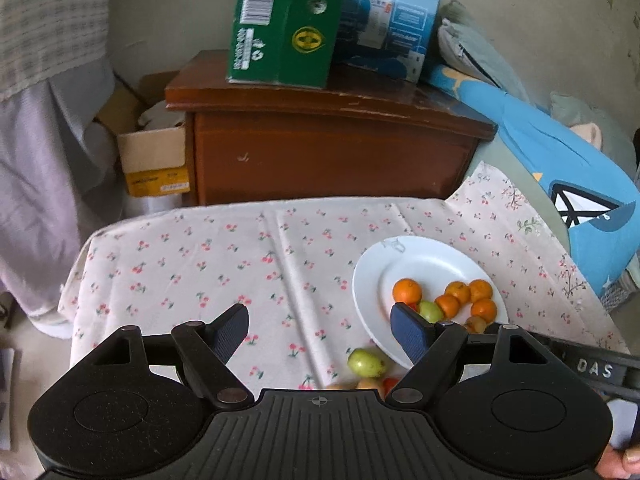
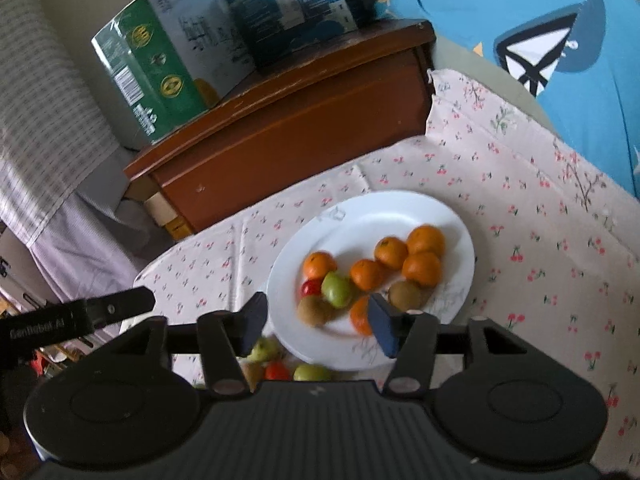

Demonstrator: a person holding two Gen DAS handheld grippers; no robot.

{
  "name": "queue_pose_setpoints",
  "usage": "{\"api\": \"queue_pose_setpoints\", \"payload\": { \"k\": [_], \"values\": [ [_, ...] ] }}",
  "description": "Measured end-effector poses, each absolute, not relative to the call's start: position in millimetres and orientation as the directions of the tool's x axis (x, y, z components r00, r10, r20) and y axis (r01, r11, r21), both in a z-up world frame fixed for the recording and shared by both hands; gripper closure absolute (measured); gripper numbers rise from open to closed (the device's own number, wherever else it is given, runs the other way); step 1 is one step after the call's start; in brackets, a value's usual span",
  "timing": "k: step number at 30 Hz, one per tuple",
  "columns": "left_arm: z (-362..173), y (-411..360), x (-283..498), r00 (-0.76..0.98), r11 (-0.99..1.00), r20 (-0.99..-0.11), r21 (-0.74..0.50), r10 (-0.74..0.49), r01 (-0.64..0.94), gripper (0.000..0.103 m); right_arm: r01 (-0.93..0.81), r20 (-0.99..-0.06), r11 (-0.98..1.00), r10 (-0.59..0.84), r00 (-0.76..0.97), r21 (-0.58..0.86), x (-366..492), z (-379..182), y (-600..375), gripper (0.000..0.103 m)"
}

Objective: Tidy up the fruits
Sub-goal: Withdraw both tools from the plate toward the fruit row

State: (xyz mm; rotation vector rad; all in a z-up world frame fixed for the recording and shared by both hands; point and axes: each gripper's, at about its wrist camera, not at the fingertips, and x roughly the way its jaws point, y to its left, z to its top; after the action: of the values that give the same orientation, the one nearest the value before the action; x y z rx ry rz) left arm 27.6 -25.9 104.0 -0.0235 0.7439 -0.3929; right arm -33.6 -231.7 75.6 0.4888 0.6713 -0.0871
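A white plate [image 2: 456, 224] sits on the cherry-print tablecloth [image 2: 520, 208] and holds several oranges [image 2: 423, 269], a green fruit [image 2: 337, 289], two brown kiwis [image 2: 405, 295] and a small red fruit [image 2: 310, 288]. My right gripper [image 2: 316, 322] is open and empty above the plate's near edge. Loose fruits lie on the cloth in front of the plate: a green one [image 2: 311, 373], a red one [image 2: 277, 371] and another green one [image 2: 264, 350]. My left gripper [image 1: 320, 330] is open and empty over the cloth, left of the plate [image 1: 372, 280]. A loose green fruit [image 1: 366, 362] lies between its fingers.
A brown wooden cabinet [image 1: 328, 144] stands behind the table with a green box [image 1: 284, 20] and a blue box [image 1: 392, 16] on top. A cardboard box [image 1: 154, 160] sits at its left. Blue bedding [image 1: 560, 168] lies at the right. The other gripper's arm [image 2: 80, 316] shows at the left.
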Motion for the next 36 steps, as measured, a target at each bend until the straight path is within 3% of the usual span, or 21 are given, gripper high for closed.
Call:
{"api": "queue_pose_setpoints", "payload": {
  "k": [7, 11, 19, 26, 29, 36],
  "values": [
    [91, -19, 16, 0.649, 0.936, -0.689, -0.129, -0.322, 0.328, 0.02, 0.238, -0.64, 0.879, 0.095, 0.763, 0.414, -49, 63, -215, 0.034],
    [83, -14, 10, 0.637, 0.941, -0.706, -0.127, -0.309, 0.314, 0.016, 0.255, -0.645, 0.869, 0.092, 0.758, 0.424, -58, 53, -207, 0.022],
    [70, -6, 6, 0.624, 0.948, -0.732, -0.095, -0.274, 0.305, 0.016, 0.287, -0.695, 0.88, 0.066, 0.716, 0.378, -59, 25, -191, 0.022],
    [66, -3, 5, 0.623, 0.95, -0.737, -0.085, -0.262, 0.299, 0.016, 0.267, -0.658, 0.911, 0.005, 0.753, 0.313, -52, 24, -182, 0.022],
    [66, -1, 5, 0.627, 0.952, -0.734, -0.084, -0.26, 0.295, 0.016, 0.283, -0.66, 0.903, 0.0, 0.751, 0.322, -48, 20, -183, 0.022],
    [60, 0, 6, 0.612, 0.953, -0.749, -0.085, -0.254, 0.292, 0.016, 0.286, -0.654, 0.899, 0.001, 0.756, 0.331, -41, 14, -184, 0.046]
  ]
}}
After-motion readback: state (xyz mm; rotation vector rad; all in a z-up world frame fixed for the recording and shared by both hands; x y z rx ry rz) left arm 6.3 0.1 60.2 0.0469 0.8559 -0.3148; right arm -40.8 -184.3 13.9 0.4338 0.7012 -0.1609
